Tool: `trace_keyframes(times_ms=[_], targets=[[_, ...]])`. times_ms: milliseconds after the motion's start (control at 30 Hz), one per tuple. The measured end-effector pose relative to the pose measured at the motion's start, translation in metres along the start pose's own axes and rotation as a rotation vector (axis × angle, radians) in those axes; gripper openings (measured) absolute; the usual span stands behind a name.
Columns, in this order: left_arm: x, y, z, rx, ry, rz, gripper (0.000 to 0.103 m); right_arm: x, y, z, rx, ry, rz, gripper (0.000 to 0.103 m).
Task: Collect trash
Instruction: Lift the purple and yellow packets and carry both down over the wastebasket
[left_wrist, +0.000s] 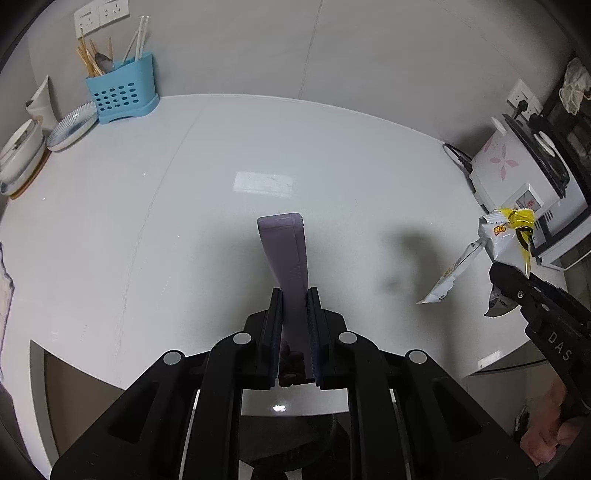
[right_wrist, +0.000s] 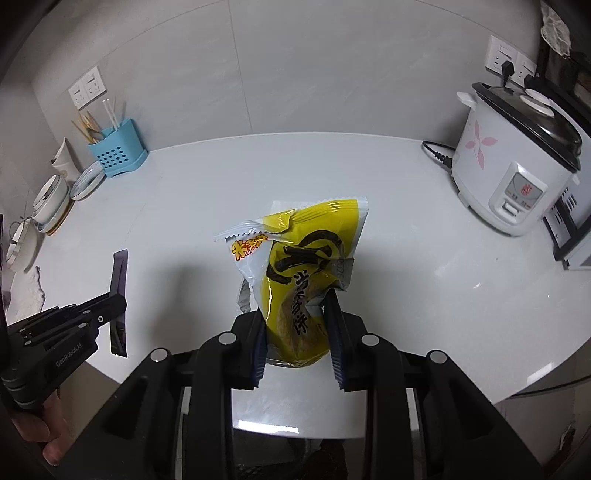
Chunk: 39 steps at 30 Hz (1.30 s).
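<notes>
My left gripper (left_wrist: 294, 291) is shut on a flat purple wrapper (left_wrist: 285, 251) and holds it upright above the white counter (left_wrist: 147, 221). It also shows in the right wrist view (right_wrist: 119, 291), with the purple wrapper (right_wrist: 119, 273) in it. My right gripper (right_wrist: 295, 306) is shut on a yellow and white snack wrapper (right_wrist: 299, 258), held above the counter (right_wrist: 424, 277). In the left wrist view the right gripper (left_wrist: 517, 284) holds that snack wrapper (left_wrist: 495, 243) at the right edge.
A blue utensil holder (left_wrist: 122, 92) with chopsticks, plates and bowls (left_wrist: 70, 129) stand at the back left. A white rice cooker (right_wrist: 517, 166) with its cable stands at the right, a small appliance (right_wrist: 576, 229) beside it. The counter's front edge is curved.
</notes>
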<state>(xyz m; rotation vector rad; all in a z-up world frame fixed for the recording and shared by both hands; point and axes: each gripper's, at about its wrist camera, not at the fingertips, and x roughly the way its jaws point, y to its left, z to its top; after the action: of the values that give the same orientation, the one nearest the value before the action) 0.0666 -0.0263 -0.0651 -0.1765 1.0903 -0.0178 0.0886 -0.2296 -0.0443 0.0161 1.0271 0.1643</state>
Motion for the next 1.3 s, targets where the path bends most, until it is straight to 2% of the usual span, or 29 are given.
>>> trace_keyframes(times_ms=[400,600,767,1033,1300], targets=[[-0.040,0.020,-0.076,0.037,-0.005,-0.045,0.012,-0.035,0.041,-0.075,0.000,-0.016,0.040,0.026],[-0.047,0.033,-0.111,0.031,-0.003,-0.058,0.012,-0.037,0.054,-0.111,-0.027,0.005,0.073,0.026],[-0.039,0.042,-0.145,0.026,0.035,-0.046,0.012,-0.030,0.064,-0.141,-0.054,0.041,0.102,0.026],[-0.007,0.055,-0.197,0.024,0.103,-0.049,0.012,0.003,0.073,-0.193,-0.057,0.131,0.121,0.026],[0.024,0.066,-0.231,0.025,0.152,-0.050,0.012,0.045,0.081,-0.237,-0.083,0.217,0.118,0.027]])
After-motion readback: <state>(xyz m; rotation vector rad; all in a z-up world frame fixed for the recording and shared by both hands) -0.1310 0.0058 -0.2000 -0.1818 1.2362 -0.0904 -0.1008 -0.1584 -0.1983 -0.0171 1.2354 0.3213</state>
